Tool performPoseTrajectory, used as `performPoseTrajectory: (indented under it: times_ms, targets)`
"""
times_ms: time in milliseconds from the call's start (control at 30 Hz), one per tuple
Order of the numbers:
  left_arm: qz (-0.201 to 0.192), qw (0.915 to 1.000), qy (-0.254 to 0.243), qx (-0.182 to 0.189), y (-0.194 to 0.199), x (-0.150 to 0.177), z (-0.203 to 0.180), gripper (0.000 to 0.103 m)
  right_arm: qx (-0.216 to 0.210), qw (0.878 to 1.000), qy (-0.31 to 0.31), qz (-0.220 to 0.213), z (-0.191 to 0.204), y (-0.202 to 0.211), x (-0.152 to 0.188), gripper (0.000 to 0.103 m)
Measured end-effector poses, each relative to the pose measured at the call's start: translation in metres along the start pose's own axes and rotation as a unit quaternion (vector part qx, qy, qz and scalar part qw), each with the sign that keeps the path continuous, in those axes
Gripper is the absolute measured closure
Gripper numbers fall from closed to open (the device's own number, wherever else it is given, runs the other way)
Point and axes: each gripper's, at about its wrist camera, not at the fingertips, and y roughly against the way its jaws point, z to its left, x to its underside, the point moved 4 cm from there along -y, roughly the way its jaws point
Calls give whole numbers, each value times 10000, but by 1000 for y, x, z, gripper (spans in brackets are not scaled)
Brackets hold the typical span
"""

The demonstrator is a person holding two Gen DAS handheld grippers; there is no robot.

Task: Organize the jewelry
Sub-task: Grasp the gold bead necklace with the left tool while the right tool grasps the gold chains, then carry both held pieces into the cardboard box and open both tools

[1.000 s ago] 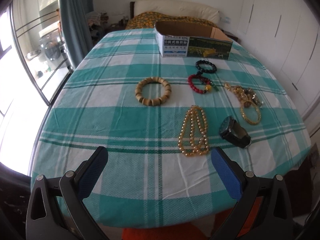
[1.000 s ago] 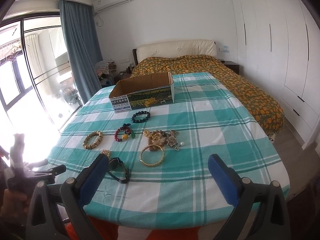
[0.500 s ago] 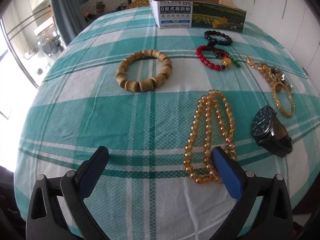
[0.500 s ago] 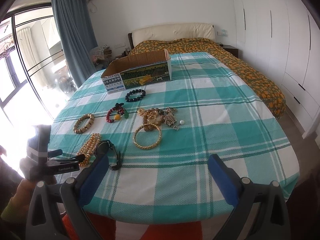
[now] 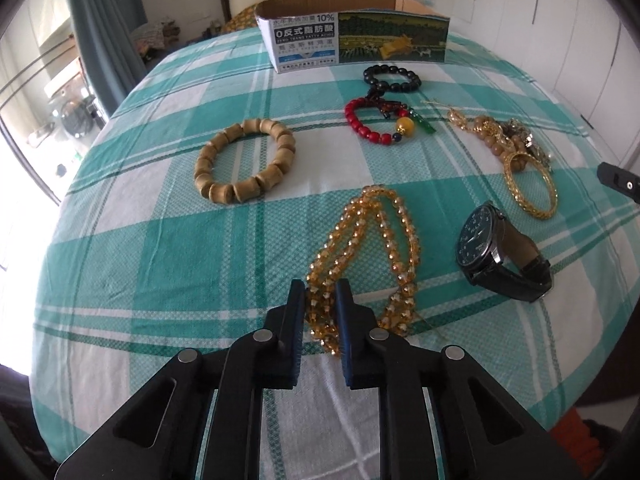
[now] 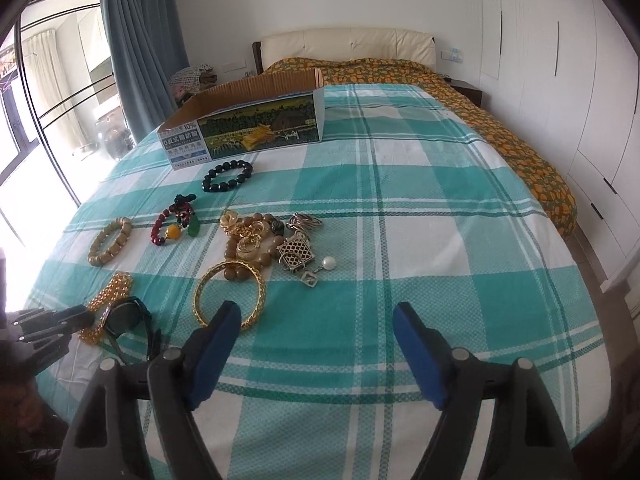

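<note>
Left gripper (image 5: 320, 292) jaws are closing, narrowed onto the amber bead strand (image 5: 364, 256) lying on the checked bedspread (image 5: 160, 240) beside the wristwatch (image 5: 500, 256). Right gripper (image 6: 316, 316) jaws, closing, are seen half-wide and empty, near the gold bangle (image 6: 230, 294).

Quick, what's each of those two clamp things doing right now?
Left gripper: closing on the amber bead necklace, beads pinched between its pads.
Right gripper: closing, nothing between its pads.
</note>
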Motion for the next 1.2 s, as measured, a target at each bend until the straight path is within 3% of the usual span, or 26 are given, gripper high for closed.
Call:
performPoseTrajectory:
  times_ms: [33, 133, 300, 367, 600, 633, 733, 1200]
  targets:
    - [-22, 10000, 32, 30, -1, -1, 1, 89, -53, 9999, 24, 83, 0, -11, -5, 44]
    - [3, 9990, 326, 311, -5, -7, 11, 90, -260, 9992, -33, 285, 2, -41, -19, 59]
    - [42, 9969, 598, 500, -8, -12, 22, 91, -377, 9980, -211, 455, 4, -77, -46, 67]
    - [17, 9962, 642, 581, -8, -15, 23, 98, -382, 9967, -228, 676, 4, -91, -50, 71]
    - [21, 9908, 849, 1057, 3, -36, 31, 98, -575, 9954, -94, 764, 4, -79, -61, 94]
    - [-21, 9898, 859, 1134, 8, -41, 32, 98, -635, 9952, -131, 732, 4, -72, -64, 101]
    - [-147, 9860, 859, 1423, 27, -60, 34, 98, -751, 9952, -70, 620, 7, -51, -76, 101]
    - [-533, 9765, 704, 1968, 88, -156, 44, 98, -1161, 9927, 323, -39, 36, 16, -148, 101]
